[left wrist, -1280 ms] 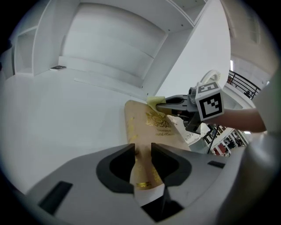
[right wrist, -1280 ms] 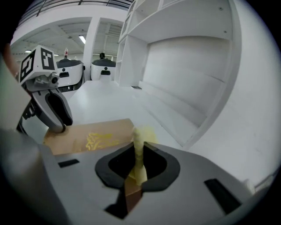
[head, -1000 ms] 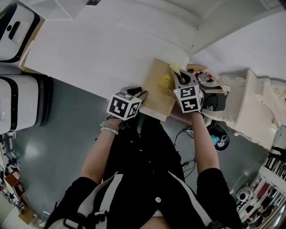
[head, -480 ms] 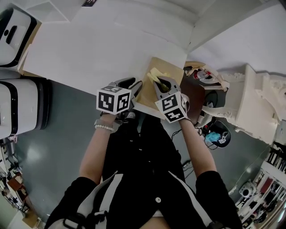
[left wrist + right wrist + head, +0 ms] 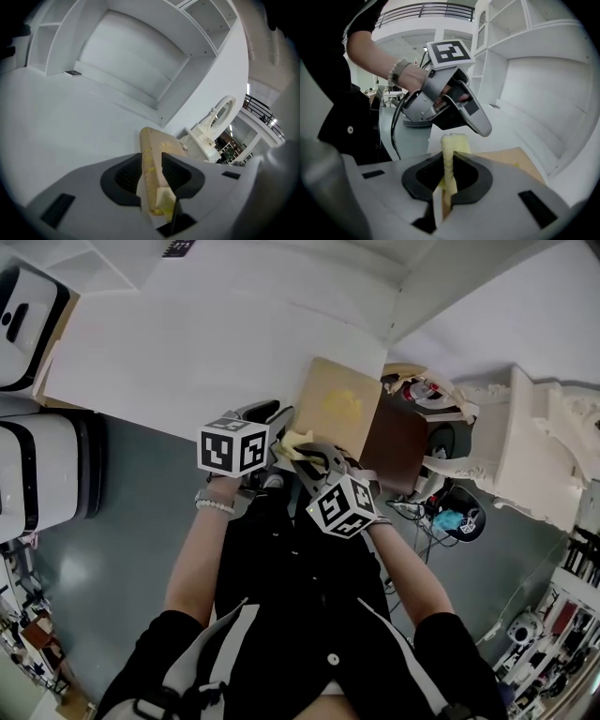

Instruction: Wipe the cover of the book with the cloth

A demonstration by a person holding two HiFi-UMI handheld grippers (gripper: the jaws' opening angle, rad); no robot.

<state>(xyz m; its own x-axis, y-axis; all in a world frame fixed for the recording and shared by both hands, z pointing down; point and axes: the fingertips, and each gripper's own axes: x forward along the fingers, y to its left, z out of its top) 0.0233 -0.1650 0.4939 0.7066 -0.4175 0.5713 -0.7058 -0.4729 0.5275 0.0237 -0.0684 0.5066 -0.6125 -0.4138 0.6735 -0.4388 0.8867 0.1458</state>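
A tan book (image 5: 333,407) with a gold emblem lies at the near edge of the white table (image 5: 187,343). My left gripper (image 5: 279,423) is shut on the book's near left edge; in the left gripper view the book (image 5: 151,150) stands edge-on between the jaws (image 5: 152,166). My right gripper (image 5: 305,454) is shut on a folded yellow cloth (image 5: 295,443) at the book's near left corner, close to the left gripper. The right gripper view shows the cloth (image 5: 451,152) pinched upright in that gripper (image 5: 449,164), the book cover (image 5: 513,159) to the right, and the left gripper (image 5: 454,110) just beyond.
A brown panel (image 5: 398,446) and ornate white furniture (image 5: 534,456) sit right of the book. White appliances (image 5: 42,465) stand at the left on the grey floor. White shelving (image 5: 140,61) backs the table. Cables and a blue object (image 5: 450,519) lie on the floor.
My right gripper has drawn the cloth across the cover, from the far right side toward the near left corner. The left gripper has stayed at the book's edge.
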